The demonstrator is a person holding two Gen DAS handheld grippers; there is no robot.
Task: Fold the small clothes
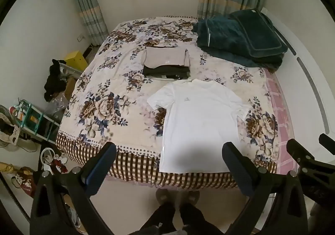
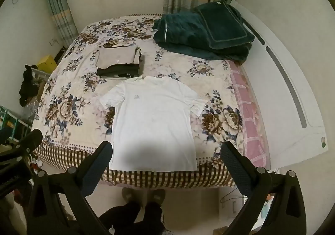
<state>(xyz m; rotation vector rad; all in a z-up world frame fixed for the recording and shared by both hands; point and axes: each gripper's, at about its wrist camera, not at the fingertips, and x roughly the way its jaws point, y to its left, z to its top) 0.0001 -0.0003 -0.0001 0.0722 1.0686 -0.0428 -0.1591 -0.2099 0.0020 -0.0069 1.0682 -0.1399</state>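
Left black two-finger gripper (image 1: 168, 154) and right black two-finger gripper (image 2: 166, 153) both hang spread wide with nothing held, above the near bed edge at 6 o'clock. Flat white short-sleeve T-shirt (image 2: 155, 124) lies unfolded on floral bedspread (image 2: 62, 113), hem near. Beyond at 11 o'clock, touching its collar, stack of folded beige and dark clothes (image 2: 119, 63); dark green plush blanket pile (image 2: 205, 32) at 1 o'clock.

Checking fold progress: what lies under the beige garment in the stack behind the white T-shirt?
Under the folded beige garment lie dark folded clothes; only their front edges show. How many there are cannot be told. White T-shirt lies flat, unfolded.
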